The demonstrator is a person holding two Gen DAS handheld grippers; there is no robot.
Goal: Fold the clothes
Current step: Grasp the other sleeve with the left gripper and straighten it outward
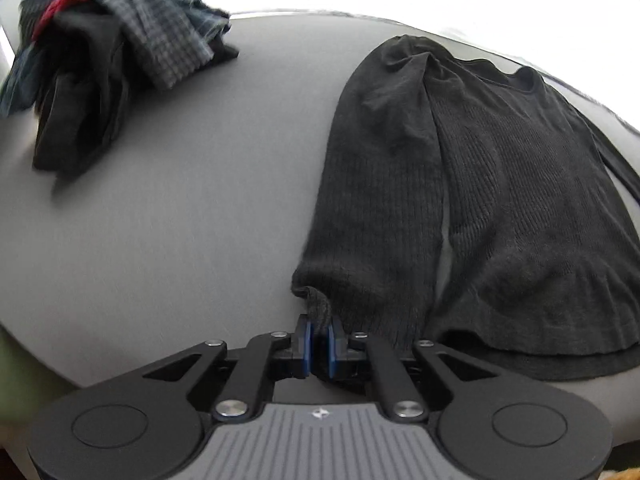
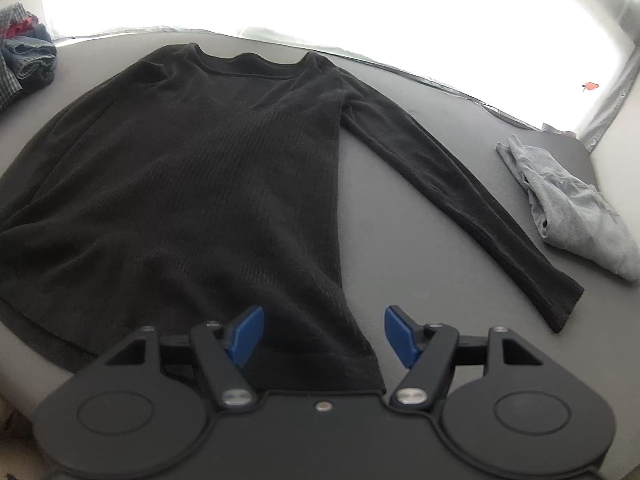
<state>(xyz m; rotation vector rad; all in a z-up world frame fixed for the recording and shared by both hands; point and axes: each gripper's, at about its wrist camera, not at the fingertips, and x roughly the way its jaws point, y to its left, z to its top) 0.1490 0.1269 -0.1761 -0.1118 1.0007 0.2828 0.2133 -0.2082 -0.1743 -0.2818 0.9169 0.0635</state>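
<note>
A dark grey ribbed long-sleeved sweater (image 2: pixel 208 184) lies flat on the grey table (image 1: pixel 180 200), neck toward the far edge. It also shows in the left wrist view (image 1: pixel 500 200). Its left sleeve (image 1: pixel 372 200) lies along the body, and my left gripper (image 1: pixel 319 336) is shut on that sleeve's cuff at the near edge. Its right sleeve (image 2: pixel 460 196) stretches out to the right. My right gripper (image 2: pixel 324 332) is open, just above the right corner of the sweater's hem.
A pile of crumpled clothes (image 1: pixel 108 60), plaid and black with some red, sits at the table's far left and also shows in the right wrist view (image 2: pixel 24 56). A light grey garment (image 2: pixel 568 208) lies at the right. White cloth with carrot prints (image 2: pixel 360 0) is beyond the far edge.
</note>
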